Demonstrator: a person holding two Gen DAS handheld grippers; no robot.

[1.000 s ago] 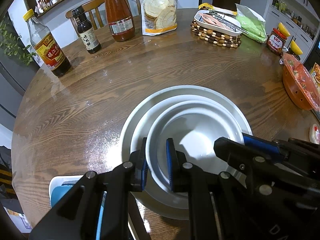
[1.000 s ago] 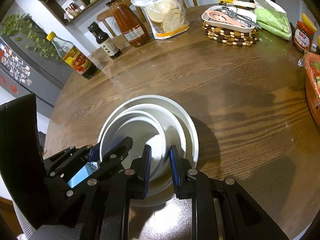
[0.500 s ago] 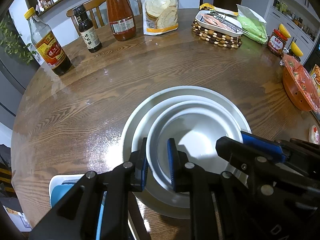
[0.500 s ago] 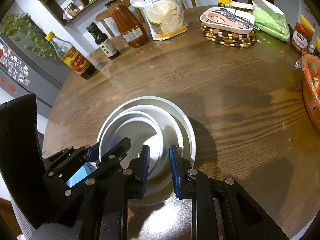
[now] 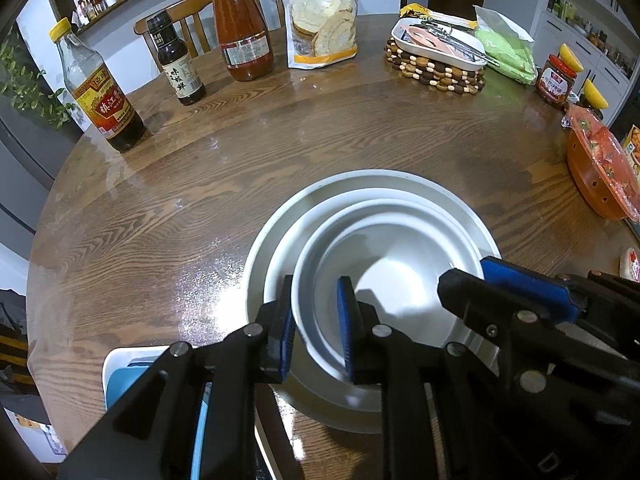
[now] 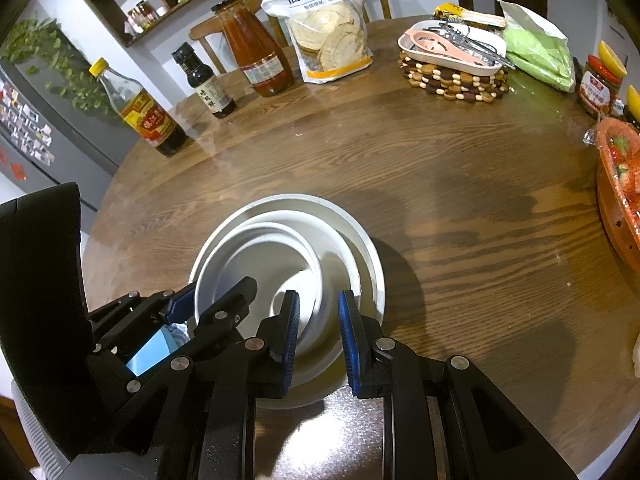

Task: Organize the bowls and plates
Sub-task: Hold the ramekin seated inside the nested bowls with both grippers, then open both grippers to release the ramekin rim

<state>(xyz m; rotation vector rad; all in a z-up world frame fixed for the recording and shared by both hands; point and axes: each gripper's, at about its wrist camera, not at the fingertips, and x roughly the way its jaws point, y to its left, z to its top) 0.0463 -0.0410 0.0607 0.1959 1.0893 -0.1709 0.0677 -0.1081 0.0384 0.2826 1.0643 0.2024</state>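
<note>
The small bowl (image 5: 384, 272), nested in the big plate (image 5: 280, 220), is straddled at its near rim by both barely parted grippers (image 5: 316, 328) (image 6: 318, 334), so it should be freed slowly.

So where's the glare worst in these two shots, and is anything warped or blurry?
Left wrist view: bright glare on the table left of the stacked bowls; fisheye bends the table edge. Right wrist view: glare patch near the bottom edge, dark corners; the bottles stay sharp.

left claw (image 5: 314, 328) easing apart, right claw (image 6: 318, 334) narrow
</note>
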